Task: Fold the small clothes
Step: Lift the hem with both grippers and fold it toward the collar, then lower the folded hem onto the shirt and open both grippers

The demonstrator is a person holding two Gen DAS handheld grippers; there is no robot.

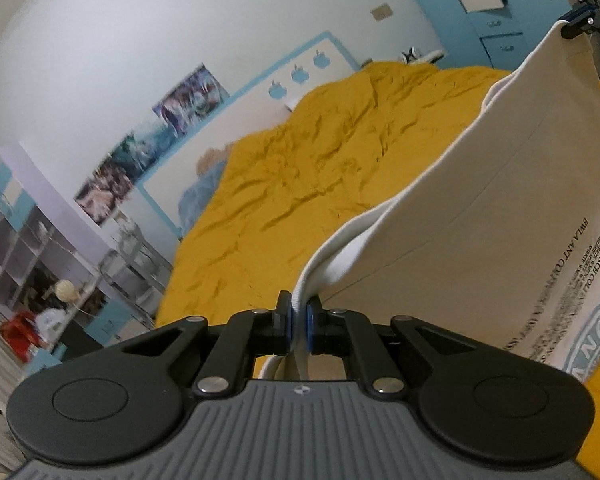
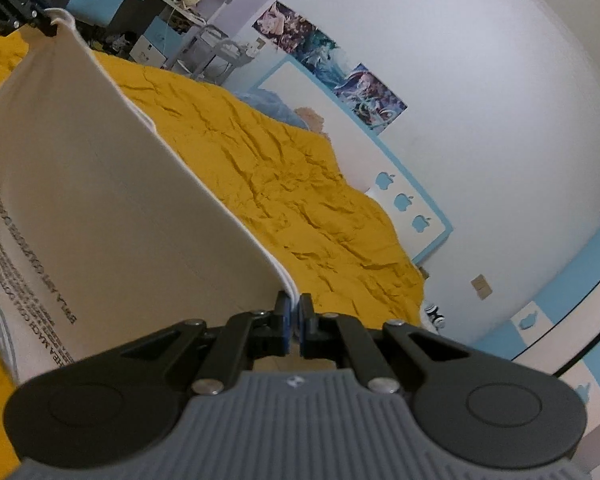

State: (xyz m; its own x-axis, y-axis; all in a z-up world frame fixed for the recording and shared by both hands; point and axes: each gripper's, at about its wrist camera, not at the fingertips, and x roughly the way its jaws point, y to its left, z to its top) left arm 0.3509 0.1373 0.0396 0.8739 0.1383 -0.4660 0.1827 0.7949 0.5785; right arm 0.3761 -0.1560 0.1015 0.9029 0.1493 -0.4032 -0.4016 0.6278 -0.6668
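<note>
A cream-white garment [image 1: 500, 200] with dark printed text and a pale blue round emblem hangs stretched between my two grippers above a yellow bedspread [image 1: 300, 168]. My left gripper [image 1: 299, 312] is shut on one edge of the garment. My right gripper [image 2: 294, 312] is shut on the opposite edge of the same garment [image 2: 100, 208]. The right gripper also shows at the top right of the left wrist view [image 1: 576, 20], and the left gripper at the top left of the right wrist view [image 2: 40, 16]. The cloth's lower part is hidden below the frames.
The bed has a white and blue headboard [image 1: 300, 72] with apple cut-outs against a white wall with posters [image 1: 160, 140]. Cluttered shelves [image 1: 40, 272] stand beside the bed. A blue cabinet [image 1: 500, 32] is in the far corner. A blue pillow [image 2: 276, 104] lies near the headboard.
</note>
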